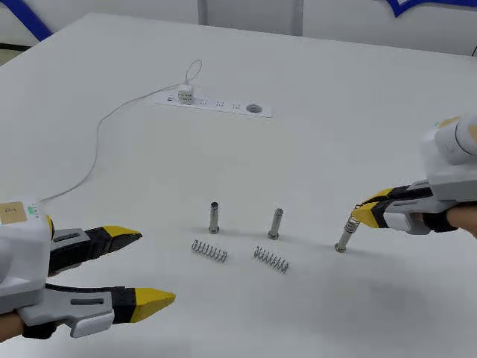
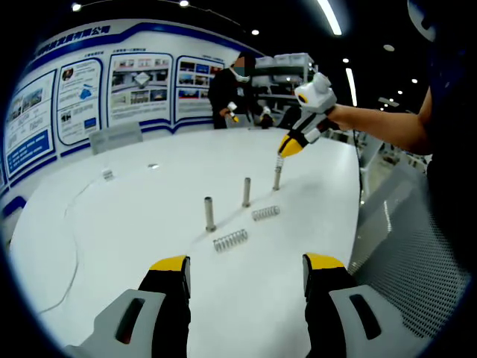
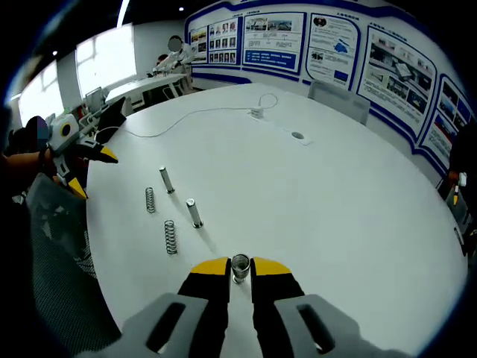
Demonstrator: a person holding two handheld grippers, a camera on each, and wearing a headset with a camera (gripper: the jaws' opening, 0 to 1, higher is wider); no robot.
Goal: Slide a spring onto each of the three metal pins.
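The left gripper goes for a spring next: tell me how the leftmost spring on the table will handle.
The spring lies on its side on the smooth table, so a nudge will probably roll it. Its thin open coils look light and squashy; a hard pinch might flick it away.

Both grippers are built alike: two long jaws with yellow wedge tips, black middles and pale grey bases cut with dark slot-shaped recesses. The left gripper (image 1: 153, 267), at the lower left of the head view, has a boxy white housing that carries a tan sticker (image 1: 11, 212) with a small green mark beside it. The right gripper (image 1: 359, 216), at the right edge, runs back into a rounded white housing with an amber patch. At the right of the left gripper view the person's clothing (image 2: 447, 112) looks dark, perhaps a short-sleeved top, though the fisheye edge blurs it.
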